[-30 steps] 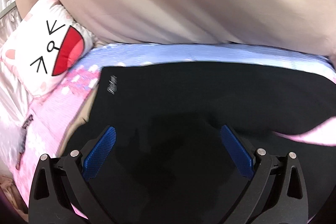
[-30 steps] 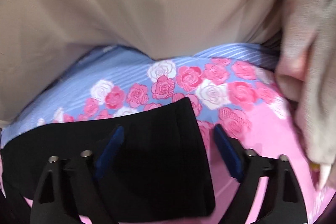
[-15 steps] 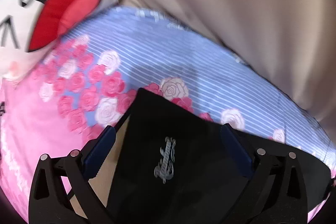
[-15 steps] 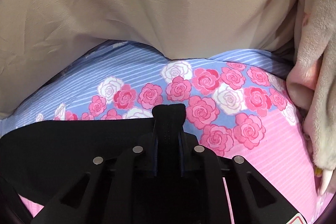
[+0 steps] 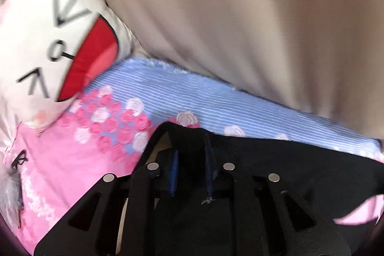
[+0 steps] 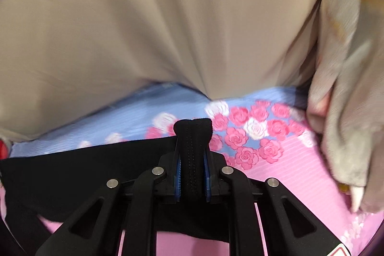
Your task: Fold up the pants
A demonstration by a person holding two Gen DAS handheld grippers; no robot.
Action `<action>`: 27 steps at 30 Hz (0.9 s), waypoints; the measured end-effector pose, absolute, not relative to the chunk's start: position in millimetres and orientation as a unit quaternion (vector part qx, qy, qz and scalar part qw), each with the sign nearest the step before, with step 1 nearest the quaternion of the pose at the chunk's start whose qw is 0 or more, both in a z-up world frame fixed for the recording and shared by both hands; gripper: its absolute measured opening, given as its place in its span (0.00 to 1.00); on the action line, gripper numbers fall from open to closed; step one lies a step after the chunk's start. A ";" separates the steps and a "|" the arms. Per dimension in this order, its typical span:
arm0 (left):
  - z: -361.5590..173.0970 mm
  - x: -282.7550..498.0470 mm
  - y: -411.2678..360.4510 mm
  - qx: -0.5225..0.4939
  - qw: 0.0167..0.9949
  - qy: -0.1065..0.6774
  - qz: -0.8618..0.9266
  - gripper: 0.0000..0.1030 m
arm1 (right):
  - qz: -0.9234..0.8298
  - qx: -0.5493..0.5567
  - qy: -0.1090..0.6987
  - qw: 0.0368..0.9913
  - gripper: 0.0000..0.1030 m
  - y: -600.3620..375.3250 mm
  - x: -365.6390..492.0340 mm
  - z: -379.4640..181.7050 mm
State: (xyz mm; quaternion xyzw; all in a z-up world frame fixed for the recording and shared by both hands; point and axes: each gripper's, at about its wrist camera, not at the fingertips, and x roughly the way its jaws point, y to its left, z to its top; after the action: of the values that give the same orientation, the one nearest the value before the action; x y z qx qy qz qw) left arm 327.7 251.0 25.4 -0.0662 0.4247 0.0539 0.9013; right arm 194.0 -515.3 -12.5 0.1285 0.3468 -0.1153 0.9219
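The black pants [image 5: 288, 172] lie on a bed with a pink and blue rose-print sheet [image 5: 192, 97]. My left gripper [image 5: 190, 160] is shut on a bunched corner of the pants, lifted a little off the sheet. In the right wrist view the pants [image 6: 84, 169] stretch to the left. My right gripper [image 6: 192, 160] is shut on a folded, stitched edge of the pants that sticks up between the blue pads [image 6: 178, 172].
A white cushion with a cartoon face and red mouth [image 5: 48, 44] lies at the left. A beige curtain [image 6: 168, 28] hangs behind the bed. A grey-beige plush blanket [image 6: 348, 100] is heaped at the right on the rose sheet [image 6: 288, 172].
Both grippers were open over the pants a second ago. The right one shut on its pants corner first, then the left moved to the other corner and shut on it.
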 end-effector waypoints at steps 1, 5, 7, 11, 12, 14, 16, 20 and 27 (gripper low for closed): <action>33.3 311.8 253.9 -0.068 0.904 0.419 0.047 0.16 | -0.104 0.122 0.335 0.929 0.12 -505.8 177.6 -1.0; 65.2 228.7 257.6 -0.062 0.917 0.393 0.019 0.17 | -0.074 0.093 0.302 0.946 0.12 -487.9 117.3 34.2; 69.4 186.4 265.1 -0.052 0.920 0.388 0.017 0.17 | -0.060 0.076 0.293 0.951 0.12 -483.1 79.7 42.3; 40.5 130.9 291.4 -0.048 0.907 0.417 0.024 0.17 | -0.041 0.058 0.300 0.951 0.12 -477.4 14.0 27.4; 27.0 120.8 296.8 -0.052 0.900 0.431 0.027 0.18 | -0.039 0.053 0.307 0.949 0.13 -476.7 -0.9 19.0; -12.8 109.3 304.4 -0.043 0.881 0.469 0.047 0.19 | -0.036 0.048 0.332 0.941 0.14 -479.2 -27.9 -8.8; -48.9 103.5 307.9 -0.036 0.864 0.498 0.061 0.20 | -0.035 0.051 0.373 0.926 0.14 -484.4 -42.8 -43.7; -78.3 96.5 307.6 -0.046 0.852 0.514 0.087 0.27 | -0.045 0.061 0.413 0.907 0.30 -490.8 -67.5 -89.8; 6.5 56.4 316.4 -0.036 0.884 0.421 0.198 0.91 | -0.062 0.109 0.361 0.924 0.53 -505.1 -123.6 -59.4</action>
State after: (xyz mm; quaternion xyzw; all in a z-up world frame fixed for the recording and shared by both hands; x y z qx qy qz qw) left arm 56.4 316.4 6.5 -0.0362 0.4210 0.1981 0.8844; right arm -123.6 -505.1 -59.4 0.1086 0.3605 -0.0619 0.9243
